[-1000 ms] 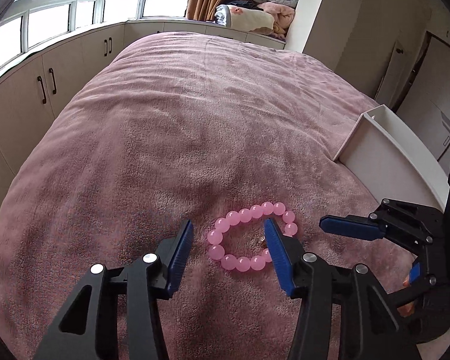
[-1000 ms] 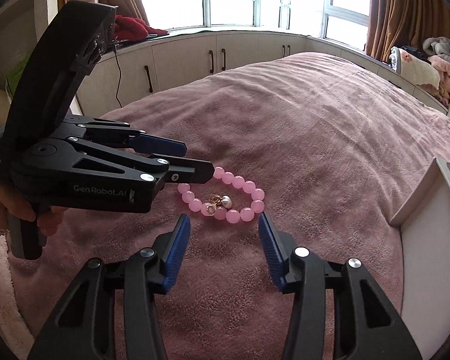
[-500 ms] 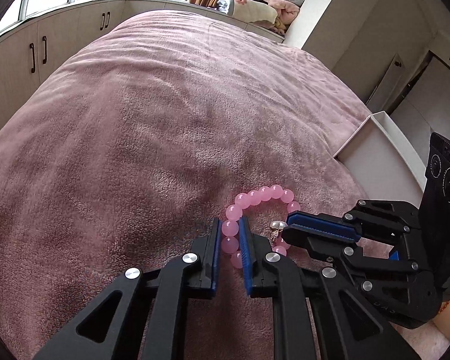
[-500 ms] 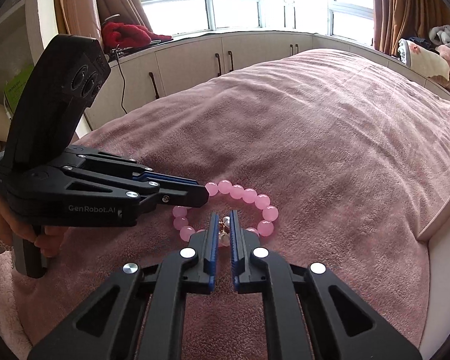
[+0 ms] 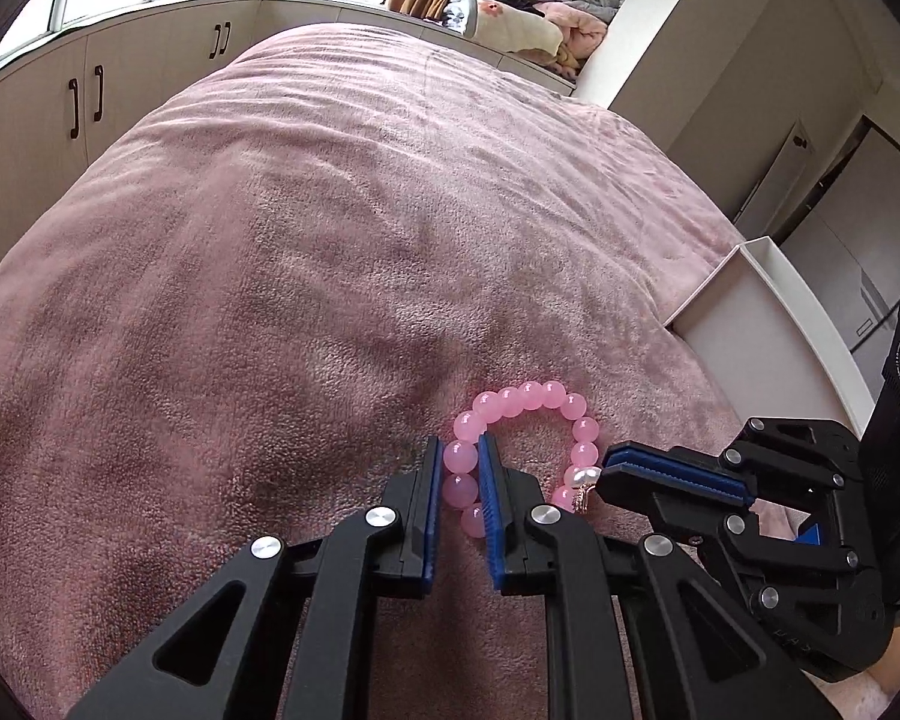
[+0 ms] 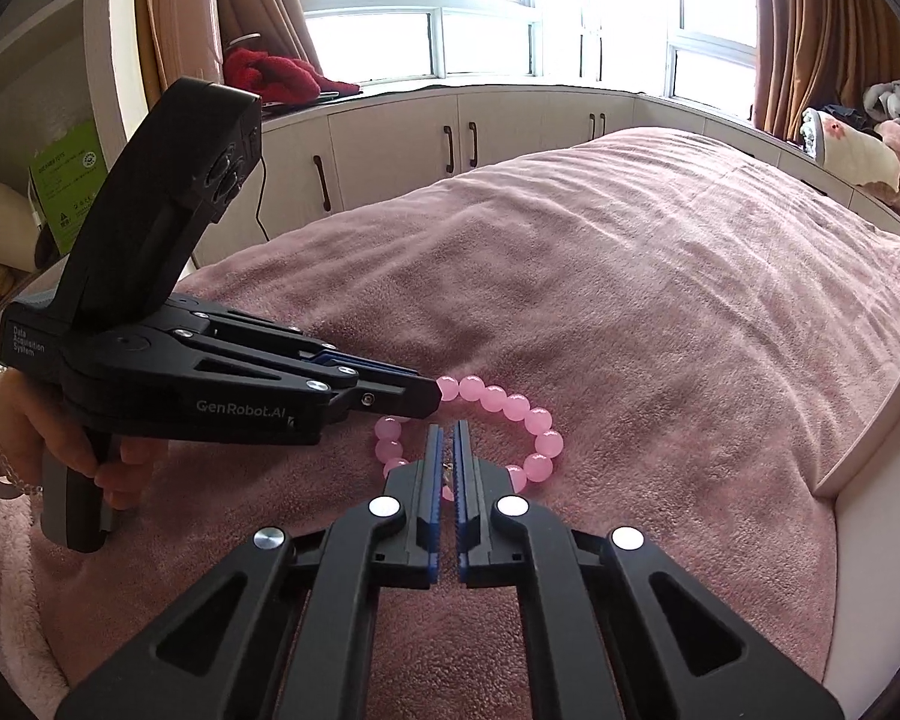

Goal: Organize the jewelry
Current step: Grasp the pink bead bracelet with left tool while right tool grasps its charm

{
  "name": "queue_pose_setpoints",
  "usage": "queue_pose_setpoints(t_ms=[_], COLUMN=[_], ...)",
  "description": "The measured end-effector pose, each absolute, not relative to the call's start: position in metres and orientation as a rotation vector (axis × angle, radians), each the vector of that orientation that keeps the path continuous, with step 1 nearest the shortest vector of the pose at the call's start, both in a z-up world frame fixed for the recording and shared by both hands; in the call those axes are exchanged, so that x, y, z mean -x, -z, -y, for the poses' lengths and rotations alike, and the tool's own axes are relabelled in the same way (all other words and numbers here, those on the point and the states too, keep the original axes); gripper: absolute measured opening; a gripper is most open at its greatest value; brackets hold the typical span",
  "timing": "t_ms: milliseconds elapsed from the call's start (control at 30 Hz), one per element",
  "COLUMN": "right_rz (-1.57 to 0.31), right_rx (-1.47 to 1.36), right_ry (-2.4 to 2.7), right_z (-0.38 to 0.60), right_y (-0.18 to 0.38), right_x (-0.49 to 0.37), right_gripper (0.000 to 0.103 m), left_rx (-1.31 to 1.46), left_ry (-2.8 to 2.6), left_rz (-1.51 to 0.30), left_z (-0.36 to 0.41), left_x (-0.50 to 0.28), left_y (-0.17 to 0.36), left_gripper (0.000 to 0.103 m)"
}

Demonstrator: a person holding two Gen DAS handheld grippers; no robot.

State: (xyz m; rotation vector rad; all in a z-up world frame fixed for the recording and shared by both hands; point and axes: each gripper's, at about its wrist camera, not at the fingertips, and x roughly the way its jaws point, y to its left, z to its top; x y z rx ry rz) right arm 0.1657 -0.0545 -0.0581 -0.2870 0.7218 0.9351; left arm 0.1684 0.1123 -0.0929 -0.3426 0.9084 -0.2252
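Note:
A pink bead bracelet point(image 5: 531, 396) lies on the pink blanket point(image 5: 330, 240) of a bed; it also shows in the right wrist view point(image 6: 510, 408). My left gripper point(image 5: 461, 456) is shut on the bracelet's left side, beads between its blue pads. My right gripper point(image 6: 450, 444) is shut on a small gold and pearl earring point(image 5: 583, 483) lying inside the bracelet ring; in the right wrist view the earring is mostly hidden between the pads. The two grippers sit side by side, close together.
A white open box point(image 5: 768, 324) stands on the bed to the right, its wall also showing in the right wrist view point(image 6: 876, 480). White cabinets point(image 6: 450, 138) and windows line the far side. Folded bedding point(image 5: 534, 18) lies at the bed's head.
Both grippers went from open to shut: the left closed on the bracelet's beads, the right closed on the earring. The bracelet's left side has lifted slightly.

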Motion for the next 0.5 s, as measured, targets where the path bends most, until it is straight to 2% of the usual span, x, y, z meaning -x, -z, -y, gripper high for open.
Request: queue_pose_setpoints(t_ms=[267, 500], right_rz=[-0.694, -0.778], right_rx=[0.2, 0.292], right_ry=[-0.898, -0.885], right_z=[0.079, 0.071], right_y=[0.035, 0.057], right_x=[-0.167, -0.163], right_gripper=[0.002, 0.004], left_rx=[0.354, 0.342], left_ry=[0.238, 0.222], left_rz=[-0.842, -0.838], left_z=[-0.113, -0.109], left_x=[-0.153, -0.145], left_y=[0.065, 0.058], left_gripper=[0.017, 0.017])
